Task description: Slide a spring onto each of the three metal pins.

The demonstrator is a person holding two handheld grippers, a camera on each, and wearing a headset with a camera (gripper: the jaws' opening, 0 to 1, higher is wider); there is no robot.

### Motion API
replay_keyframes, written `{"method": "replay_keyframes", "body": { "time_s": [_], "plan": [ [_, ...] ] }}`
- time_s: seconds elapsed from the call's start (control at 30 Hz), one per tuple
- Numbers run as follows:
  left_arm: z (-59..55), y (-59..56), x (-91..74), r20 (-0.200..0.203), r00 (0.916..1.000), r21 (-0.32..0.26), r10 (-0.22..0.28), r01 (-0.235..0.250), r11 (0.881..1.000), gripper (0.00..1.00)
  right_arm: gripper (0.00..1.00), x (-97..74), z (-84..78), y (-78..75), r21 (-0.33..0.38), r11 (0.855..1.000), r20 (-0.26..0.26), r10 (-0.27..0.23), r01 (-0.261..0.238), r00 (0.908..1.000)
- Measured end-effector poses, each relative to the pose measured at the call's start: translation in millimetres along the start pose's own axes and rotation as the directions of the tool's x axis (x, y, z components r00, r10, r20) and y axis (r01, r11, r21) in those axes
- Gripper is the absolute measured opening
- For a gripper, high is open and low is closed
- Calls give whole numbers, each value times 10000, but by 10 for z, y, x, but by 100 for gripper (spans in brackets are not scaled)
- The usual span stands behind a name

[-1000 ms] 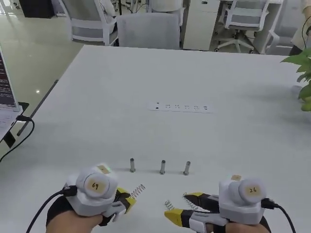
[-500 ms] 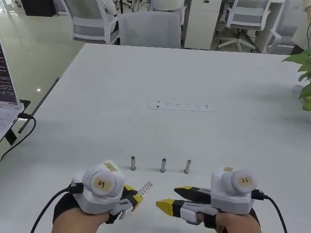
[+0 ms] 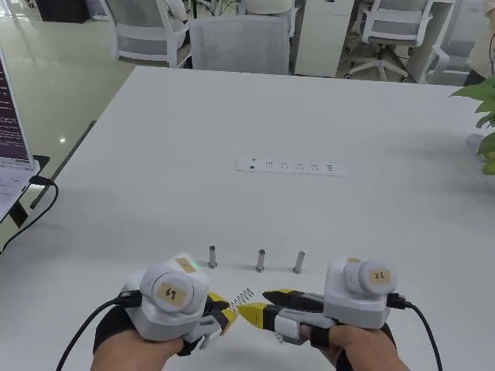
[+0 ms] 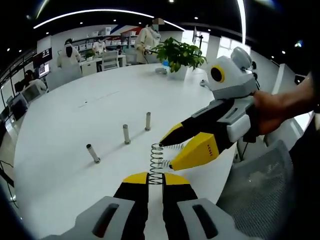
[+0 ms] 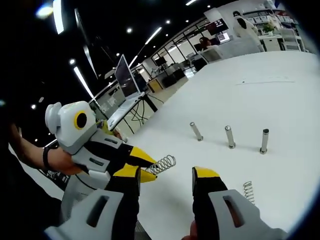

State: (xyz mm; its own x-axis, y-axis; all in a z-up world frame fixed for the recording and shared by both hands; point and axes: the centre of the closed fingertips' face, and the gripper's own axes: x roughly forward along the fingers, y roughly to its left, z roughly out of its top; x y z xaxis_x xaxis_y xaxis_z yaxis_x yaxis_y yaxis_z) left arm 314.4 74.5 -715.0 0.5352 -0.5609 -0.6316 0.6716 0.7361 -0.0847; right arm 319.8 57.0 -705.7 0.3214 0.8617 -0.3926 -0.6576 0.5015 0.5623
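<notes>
Three short metal pins [image 3: 213, 256] [image 3: 261, 260] [image 3: 299, 262] stand upright in a row on the white table [image 3: 232, 116]. My left gripper [image 3: 228, 311] is shut on one end of a small spring [image 3: 243, 296], which sticks out ahead of its jaws [image 4: 156, 159]. My right gripper [image 3: 255, 303] points left with its yellow fingers open on either side of the spring's free end [image 5: 163, 164]. In the left gripper view the right gripper [image 4: 168, 152] stands just past the spring. Another spring [image 5: 248, 191] lies loose on the table beside my right gripper.
A white power strip [image 3: 290, 167] lies flat beyond the pins. A laptop [image 3: 11, 151] and a black cable [image 3: 31, 209] sit off the table's left edge. Office chairs [image 3: 240, 42] stand at the far side, and a plant [image 3: 483, 116] at the right.
The two grippers have come together in front of the pins. The right one swung left, open, up to the spring; the left one carried the spring slightly right.
</notes>
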Motion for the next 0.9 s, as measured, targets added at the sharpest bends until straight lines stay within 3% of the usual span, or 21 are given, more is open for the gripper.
{"method": "replay_keyframes", "body": {
  "time_s": [0.43, 0.9],
  "plan": [
    [42, -66, 7, 81, 9998, 189, -182, 181, 9997, 1, 29, 58, 31, 33, 588, 9979, 310, 237, -255, 9992],
    [76, -94, 19, 144, 9995, 328, -280, 275, 9991, 1, 14, 31, 80, 2, 987, 9948, 667, 178, -243, 9976]
  ]
}}
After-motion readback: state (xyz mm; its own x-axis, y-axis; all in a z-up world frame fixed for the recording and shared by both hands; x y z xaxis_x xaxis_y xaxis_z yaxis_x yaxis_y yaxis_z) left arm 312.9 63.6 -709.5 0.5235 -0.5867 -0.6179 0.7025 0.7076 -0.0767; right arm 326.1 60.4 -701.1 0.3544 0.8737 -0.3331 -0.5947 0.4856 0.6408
